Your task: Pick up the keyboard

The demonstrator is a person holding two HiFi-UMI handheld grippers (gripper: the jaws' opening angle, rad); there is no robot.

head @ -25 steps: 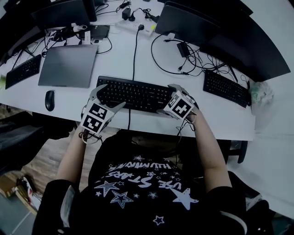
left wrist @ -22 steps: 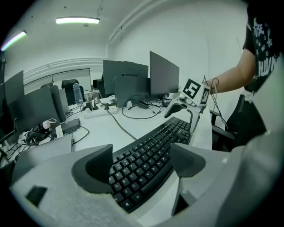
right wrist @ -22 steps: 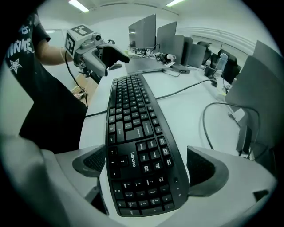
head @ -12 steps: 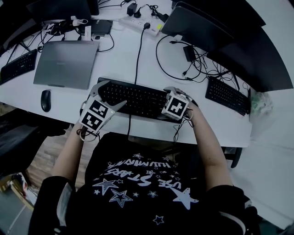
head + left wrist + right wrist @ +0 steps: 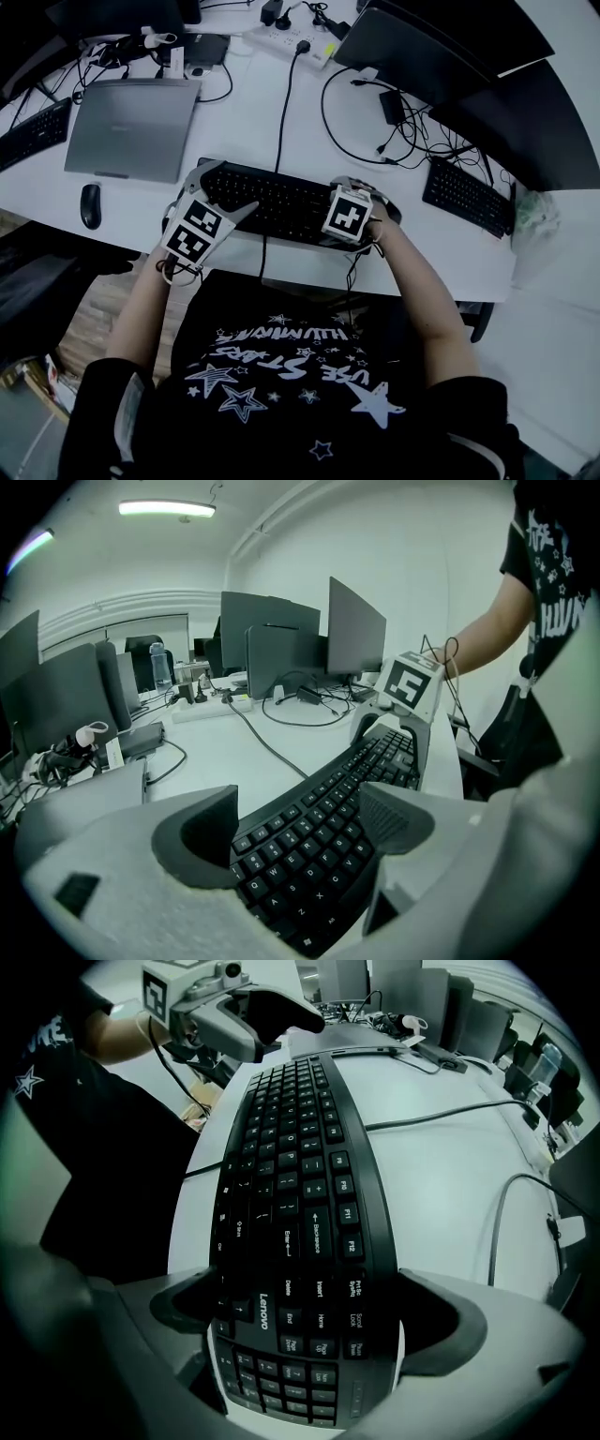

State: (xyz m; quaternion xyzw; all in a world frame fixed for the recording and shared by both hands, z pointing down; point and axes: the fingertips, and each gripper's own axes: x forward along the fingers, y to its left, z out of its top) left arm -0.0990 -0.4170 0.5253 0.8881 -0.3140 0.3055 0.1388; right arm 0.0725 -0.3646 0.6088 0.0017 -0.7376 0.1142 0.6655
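Observation:
A black curved keyboard point(image 5: 281, 201) lies flat on the white desk point(image 5: 234, 122), close to its near edge. My left gripper point(image 5: 225, 190) is open and straddles the keyboard's left end; in the left gripper view the keys point(image 5: 309, 841) lie between its pads point(image 5: 202, 836). My right gripper point(image 5: 361, 193) points steeply down over the right end, by the number pad point(image 5: 277, 1387). Its jaws are opening, with the keyboard point(image 5: 300, 1204) between the pads point(image 5: 441, 1321), which stand at its long edges. Each gripper shows in the other's view: right gripper point(image 5: 398, 742), left gripper point(image 5: 267, 1030).
A shut grey laptop point(image 5: 131, 127) and a mouse point(image 5: 90, 204) lie to the left. A second keyboard point(image 5: 466, 195) sits at the right, a third point(image 5: 33, 136) at far left. Monitors point(image 5: 422, 47), a power strip point(image 5: 291, 42) and loose cables point(image 5: 375, 131) fill the back.
The right gripper has tipped downward and sunk over the keyboard's right end. The left gripper has edged in and down over the left end. The keyboard has not moved.

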